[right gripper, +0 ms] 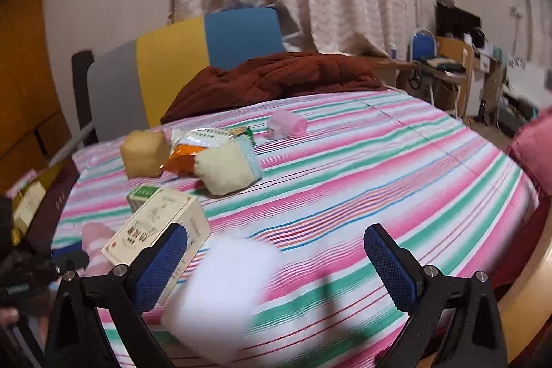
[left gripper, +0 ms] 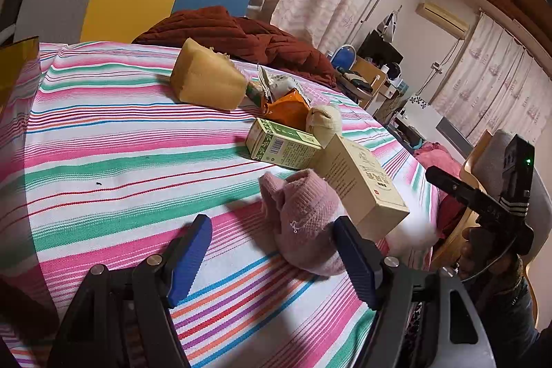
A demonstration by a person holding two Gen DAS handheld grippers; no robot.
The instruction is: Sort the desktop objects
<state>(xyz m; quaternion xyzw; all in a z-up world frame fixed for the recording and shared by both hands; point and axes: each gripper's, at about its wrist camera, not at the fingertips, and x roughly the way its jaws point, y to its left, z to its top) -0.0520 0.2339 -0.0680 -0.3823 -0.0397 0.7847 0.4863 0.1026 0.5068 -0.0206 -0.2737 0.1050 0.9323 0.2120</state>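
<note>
Striped bedspread (left gripper: 103, 133) underfoot (both claws spread, empty), hovering left gripper (left gripper: 272, 261) beside pink sock (left gripper: 303, 216) at one o'clock; closing next.

A white object (right gripper: 224, 295) near the right gripper (right gripper: 276, 264) is smeared past recognition, the cream box (right gripper: 157, 226) is partly hidden behind a blue finger (right gripper: 162, 261), and the small boxes (right gripper: 27, 202) at the bed's left edge are too small to read.
</note>
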